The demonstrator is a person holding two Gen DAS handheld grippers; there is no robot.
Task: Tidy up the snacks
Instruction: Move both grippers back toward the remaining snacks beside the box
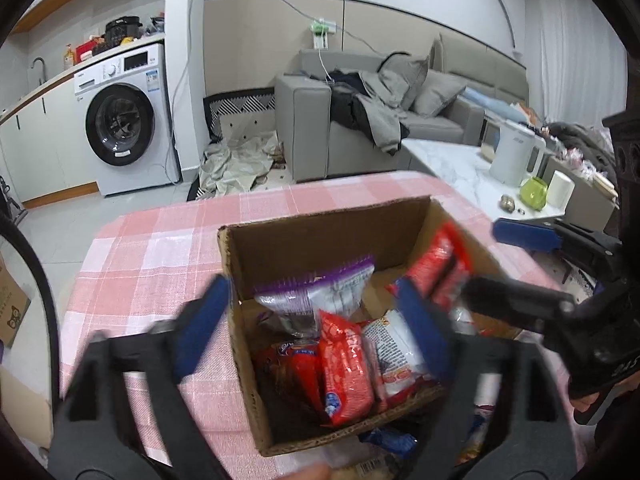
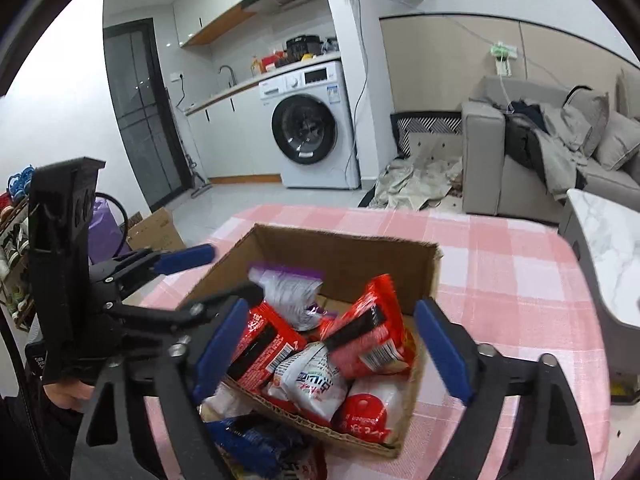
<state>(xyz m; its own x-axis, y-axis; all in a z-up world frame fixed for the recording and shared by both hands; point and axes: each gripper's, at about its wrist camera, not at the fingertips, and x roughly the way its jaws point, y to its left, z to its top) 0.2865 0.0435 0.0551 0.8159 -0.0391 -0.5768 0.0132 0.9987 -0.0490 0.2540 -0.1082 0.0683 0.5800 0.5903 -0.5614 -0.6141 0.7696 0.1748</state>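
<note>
An open cardboard box (image 1: 320,236) (image 2: 352,256) sits on the pink checked tablecloth (image 1: 160,248) (image 2: 500,264). It holds several snack packs: a purple-topped bag (image 1: 320,292) (image 2: 286,292), red packs (image 1: 346,364) (image 2: 372,332) and a white pack (image 2: 310,380). My left gripper (image 1: 316,328) hangs open over the box's near left part, holding nothing. My right gripper (image 2: 332,348) hangs open over the box's near side, empty. Each gripper shows in the other's view, the right (image 1: 532,268) and the left (image 2: 188,276). A blue pack (image 2: 252,440) (image 1: 388,440) lies on the table in front of the box.
A marble coffee table (image 1: 452,160) with a white kettle (image 1: 516,152), a green object (image 1: 534,192) and a paper roll (image 1: 560,188) stands to the right. A grey sofa (image 1: 360,120) and washing machine (image 1: 124,120) are behind. A cardboard box (image 2: 156,228) sits on the floor at left.
</note>
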